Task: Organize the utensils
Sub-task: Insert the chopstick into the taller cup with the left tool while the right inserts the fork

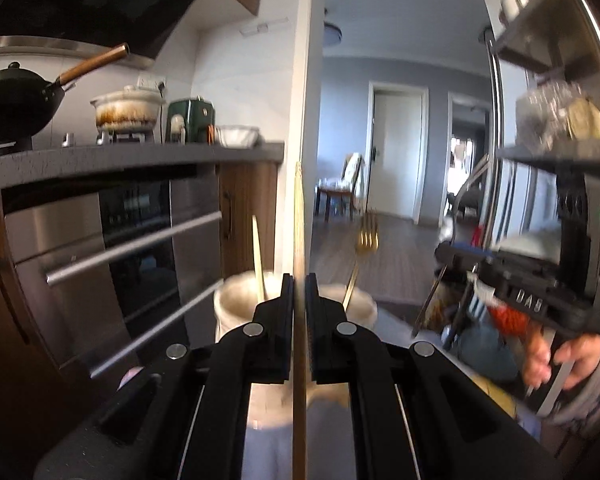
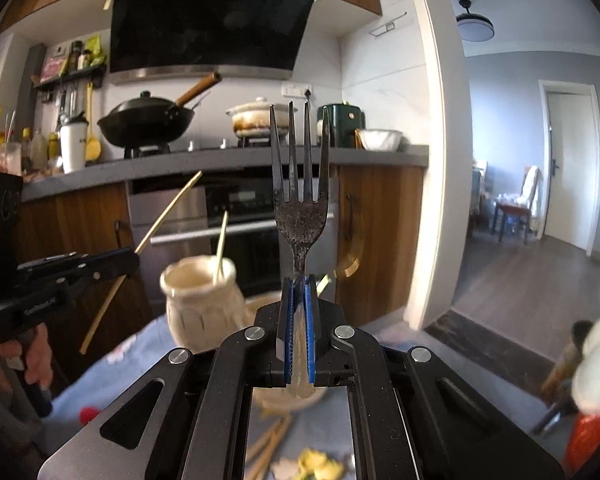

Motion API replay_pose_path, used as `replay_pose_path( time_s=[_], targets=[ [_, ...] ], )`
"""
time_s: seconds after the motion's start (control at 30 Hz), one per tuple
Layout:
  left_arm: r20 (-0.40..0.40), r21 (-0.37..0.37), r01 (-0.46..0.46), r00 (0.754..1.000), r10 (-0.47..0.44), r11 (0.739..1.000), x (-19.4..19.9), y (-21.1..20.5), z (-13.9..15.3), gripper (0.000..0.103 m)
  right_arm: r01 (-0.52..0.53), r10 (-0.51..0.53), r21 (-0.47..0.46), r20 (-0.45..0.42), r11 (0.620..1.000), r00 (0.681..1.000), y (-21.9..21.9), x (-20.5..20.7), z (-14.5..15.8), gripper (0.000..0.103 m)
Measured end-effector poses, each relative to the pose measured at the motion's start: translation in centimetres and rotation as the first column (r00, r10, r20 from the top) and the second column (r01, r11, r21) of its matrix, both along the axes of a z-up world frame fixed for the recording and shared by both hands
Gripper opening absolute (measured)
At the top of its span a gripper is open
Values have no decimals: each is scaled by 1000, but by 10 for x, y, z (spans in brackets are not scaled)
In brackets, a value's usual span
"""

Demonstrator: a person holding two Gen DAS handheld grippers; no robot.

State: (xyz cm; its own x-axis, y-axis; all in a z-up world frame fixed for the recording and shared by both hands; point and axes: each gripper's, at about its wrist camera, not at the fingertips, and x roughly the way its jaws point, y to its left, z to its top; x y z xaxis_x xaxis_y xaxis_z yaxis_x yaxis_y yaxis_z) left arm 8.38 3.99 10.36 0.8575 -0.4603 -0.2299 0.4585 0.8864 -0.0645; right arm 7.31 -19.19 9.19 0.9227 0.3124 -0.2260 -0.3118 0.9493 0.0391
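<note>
Clamped high above the ribbed cream jar: left gripper on a thin bamboo chopstick, right gripper on a speckled metal fork.

Raised characters reading "DAS", with the last character unclear, stand on the black body of the right gripper as seen in the left wrist view. In the right wrist view, a line of small light lettering runs along the black body of the left gripper; it is too blurred to read. Raised round characters on the black block at the left edge cannot be made out either. No other text is legible.
</note>
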Motion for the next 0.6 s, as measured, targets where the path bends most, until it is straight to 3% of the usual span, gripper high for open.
replay_pose_path(
  time_s=[0.13,0.27,0.47,0.6],
  targets=[
    [47,-71,10,999,-6,997,24,1,20,6,-5,4,35,32,999,999,8,23,14,6],
    [74,-91,-12,997,19,996,45,-1,29,6,-7,5,59,39,998,999,16,42,20,6],
    [84,-136,-61,994,72,989,77,-6,24,6,14,-14,48,9,999,1000,23,65,9,6],
    [92,-121,-102,989,113,987,93,-12,11,6,18,-18,17,-15,1000,1000,27,74,-5,6]
  ],
)
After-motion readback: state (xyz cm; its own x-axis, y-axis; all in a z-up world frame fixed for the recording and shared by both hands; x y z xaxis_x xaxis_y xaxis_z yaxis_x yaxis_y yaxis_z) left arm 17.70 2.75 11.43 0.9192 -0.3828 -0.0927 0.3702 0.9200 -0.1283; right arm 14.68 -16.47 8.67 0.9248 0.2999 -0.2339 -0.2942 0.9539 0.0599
